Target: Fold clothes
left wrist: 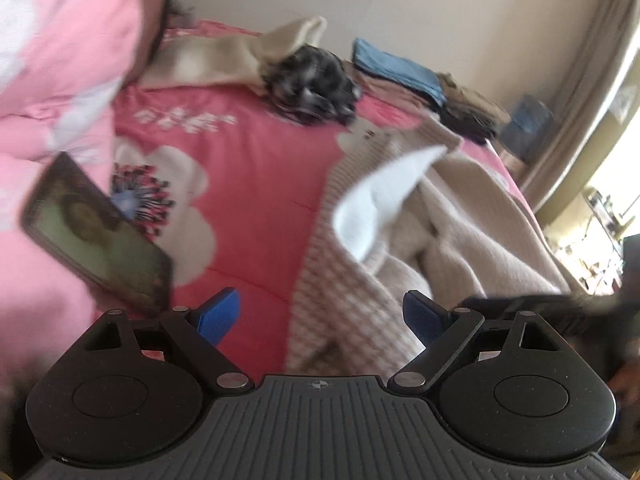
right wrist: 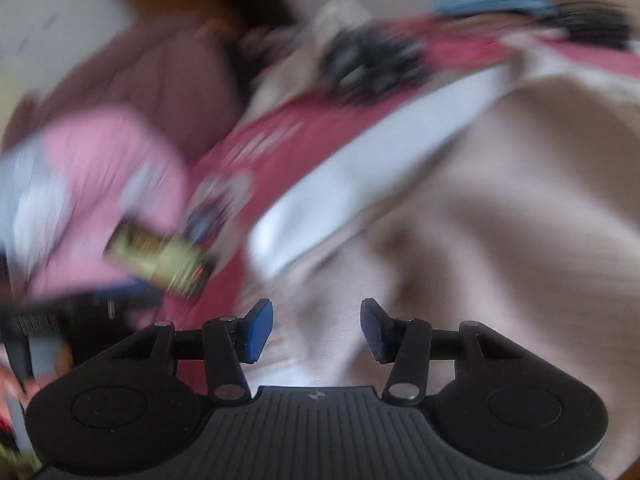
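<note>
A beige knit garment with a white lining flap lies crumpled on the pink floral bedspread, right of centre. My left gripper is open and empty, just above the garment's near checked edge. My right gripper is open and empty, close over the same beige garment; that view is heavily motion-blurred. The white flap shows there too.
A phone leans against a pink quilt at left. A dark mottled garment and a cream one lie at the back. A stack of folded clothes sits at the back right by the wall.
</note>
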The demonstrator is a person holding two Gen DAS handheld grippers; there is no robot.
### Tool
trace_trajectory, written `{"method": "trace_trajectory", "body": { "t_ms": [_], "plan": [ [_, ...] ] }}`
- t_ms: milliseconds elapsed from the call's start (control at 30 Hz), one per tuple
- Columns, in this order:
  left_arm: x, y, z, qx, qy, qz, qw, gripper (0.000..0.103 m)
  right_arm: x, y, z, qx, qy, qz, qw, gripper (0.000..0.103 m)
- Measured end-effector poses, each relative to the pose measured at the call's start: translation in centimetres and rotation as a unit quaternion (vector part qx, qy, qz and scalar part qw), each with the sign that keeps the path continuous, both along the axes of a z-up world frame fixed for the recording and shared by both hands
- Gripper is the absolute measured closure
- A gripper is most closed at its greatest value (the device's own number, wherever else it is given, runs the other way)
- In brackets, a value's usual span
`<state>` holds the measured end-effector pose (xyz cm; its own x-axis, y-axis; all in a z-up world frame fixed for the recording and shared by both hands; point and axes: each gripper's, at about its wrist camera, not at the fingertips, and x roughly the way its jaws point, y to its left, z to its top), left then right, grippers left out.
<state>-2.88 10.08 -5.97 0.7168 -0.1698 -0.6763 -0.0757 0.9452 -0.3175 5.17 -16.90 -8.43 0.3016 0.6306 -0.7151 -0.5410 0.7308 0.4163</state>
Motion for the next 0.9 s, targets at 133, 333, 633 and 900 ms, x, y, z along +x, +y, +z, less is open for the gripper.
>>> {"method": "trace_trajectory", "body": {
  "t_ms": [133,333,633,900],
  "plan": [
    [0.4,1.7,-0.4,-0.016,0.007,0.013,0.9998,0.014,-0.5,4.9,-2.6,-0.038,-0.007,0.044,0.998,0.051],
    [0.8,2.0,-1.5,-0.018,0.016,0.007,0.9997,0.014,-0.2,3.6,-3.6,0.03,0.044,0.05,0.997,0.096],
    [1.2,1.0,-1.6,-0.004,0.021,-0.022,0.9995,0.013,-1.7,-9.1,1.8,0.18,-0.028,-0.121,0.976,0.099],
    [4.4,-3.9,-3.7,0.092,0.121,-0.101,0.9832,0.015,-2.6,-19.4,-1.4,0.23,-0.008,-0.29,0.929,0.099]
  ]
}}
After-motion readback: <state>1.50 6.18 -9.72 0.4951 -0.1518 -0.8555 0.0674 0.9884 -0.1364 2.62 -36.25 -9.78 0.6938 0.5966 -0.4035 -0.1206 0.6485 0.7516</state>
